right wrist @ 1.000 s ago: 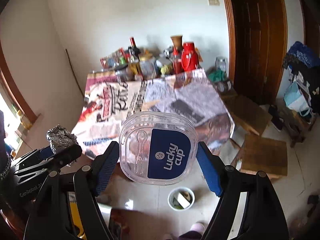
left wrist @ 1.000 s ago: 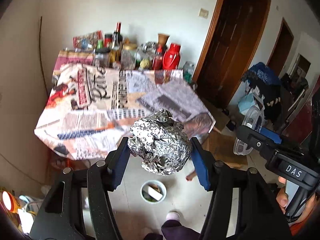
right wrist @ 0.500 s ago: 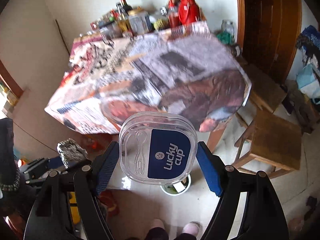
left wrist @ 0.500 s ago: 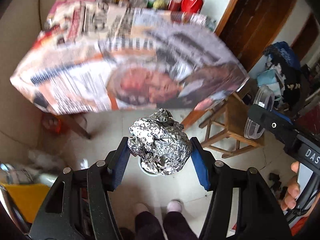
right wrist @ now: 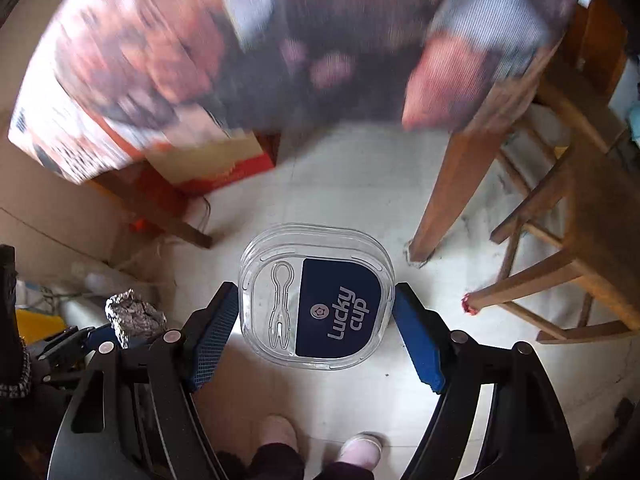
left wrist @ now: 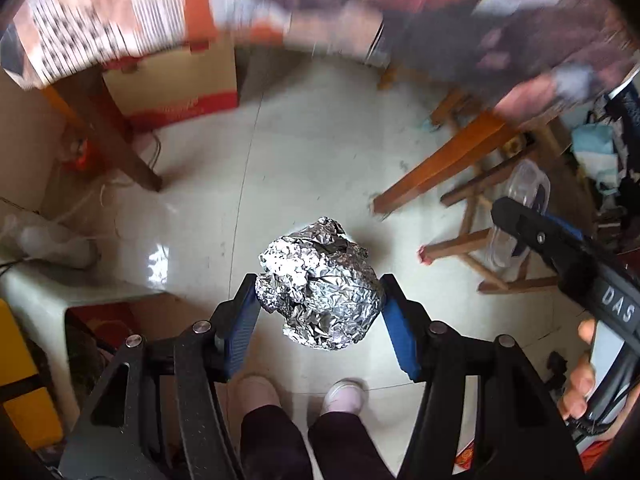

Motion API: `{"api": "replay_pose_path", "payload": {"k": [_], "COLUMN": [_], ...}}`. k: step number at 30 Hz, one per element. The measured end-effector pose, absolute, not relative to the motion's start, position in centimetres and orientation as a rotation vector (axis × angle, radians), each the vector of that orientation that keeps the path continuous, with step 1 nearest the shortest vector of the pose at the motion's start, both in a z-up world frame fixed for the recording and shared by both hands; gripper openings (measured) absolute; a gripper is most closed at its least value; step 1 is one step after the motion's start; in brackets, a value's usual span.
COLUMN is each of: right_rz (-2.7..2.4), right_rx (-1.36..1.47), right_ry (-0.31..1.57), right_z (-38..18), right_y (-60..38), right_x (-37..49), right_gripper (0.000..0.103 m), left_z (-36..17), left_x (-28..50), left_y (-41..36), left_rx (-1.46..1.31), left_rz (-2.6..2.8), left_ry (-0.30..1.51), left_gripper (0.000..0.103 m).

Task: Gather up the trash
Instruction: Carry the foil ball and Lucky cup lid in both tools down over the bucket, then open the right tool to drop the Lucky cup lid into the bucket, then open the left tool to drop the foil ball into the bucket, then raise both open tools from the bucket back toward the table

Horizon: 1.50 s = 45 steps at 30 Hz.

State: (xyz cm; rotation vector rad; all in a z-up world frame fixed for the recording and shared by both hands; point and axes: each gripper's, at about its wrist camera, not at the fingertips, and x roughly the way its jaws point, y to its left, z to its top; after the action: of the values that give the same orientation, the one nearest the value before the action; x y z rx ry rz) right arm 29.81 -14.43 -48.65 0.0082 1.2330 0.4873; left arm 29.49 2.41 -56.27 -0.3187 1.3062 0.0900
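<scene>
A crumpled ball of aluminium foil (left wrist: 318, 286) is clamped between the blue pads of my left gripper (left wrist: 320, 316), which points steeply down at the pale tiled floor. My right gripper (right wrist: 316, 320) is shut on a clear plastic lid (right wrist: 316, 296) with a dark blue "Lucky cup" label, also aimed downward. In the left wrist view the right gripper (left wrist: 520, 220) and its lid (left wrist: 524, 184) show at the right edge, with a hand (left wrist: 580, 380) below. The foil ball (right wrist: 134, 316) appears at lower left in the right wrist view. The small trash bin seen earlier is hidden behind the held items.
The newspaper-covered table (left wrist: 360, 8) hangs blurred overhead; its wooden legs (left wrist: 116, 136) stand left and right (right wrist: 452, 196). A cardboard box (left wrist: 172, 84) sits under it. A wooden stool (right wrist: 580, 240) is to the right. The person's two slippered feet (left wrist: 344, 392) are at the bottom. A yellow object (left wrist: 20, 380) lies far left.
Both grippers have dropped from table height toward the floor and tilted downward, each keeping its load. The tabletop has slid up out of view; the trash bin has vanished behind the foil and lid.
</scene>
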Motion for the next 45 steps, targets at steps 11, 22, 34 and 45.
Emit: {"api": "replay_pose_path", "payload": {"k": [11,22,34,45], "right_rz": [0.590,0.554,0.512,0.563], "right_rx": [0.008,0.053,0.073,0.025], "right_ry": [1.263,1.321,1.302,1.140], "right_z": [-56.1,-56.5,-47.5,-28.2], "right_y": [-12.1,-14.9,-17.0,-19.0], "right_x": [30.6,31.7,31.4,27.8], "right_gripper": [0.077,0.080,0.080,0.080], "left_z": [-66.4,-67.9,-59.1,-35.0], "left_x": [29.3,32.9,32.8,27.7], "left_y": [1.6,0.9,-0.2,-1.0], "left_rx": [-0.354,-0.387,-0.326,-0.250], "left_rz": [0.111,0.102,0.093,0.131], "left_ry": [1.401,1.417,1.412,1.168], "left_gripper": [0.059,0.065,0.070,0.070]}}
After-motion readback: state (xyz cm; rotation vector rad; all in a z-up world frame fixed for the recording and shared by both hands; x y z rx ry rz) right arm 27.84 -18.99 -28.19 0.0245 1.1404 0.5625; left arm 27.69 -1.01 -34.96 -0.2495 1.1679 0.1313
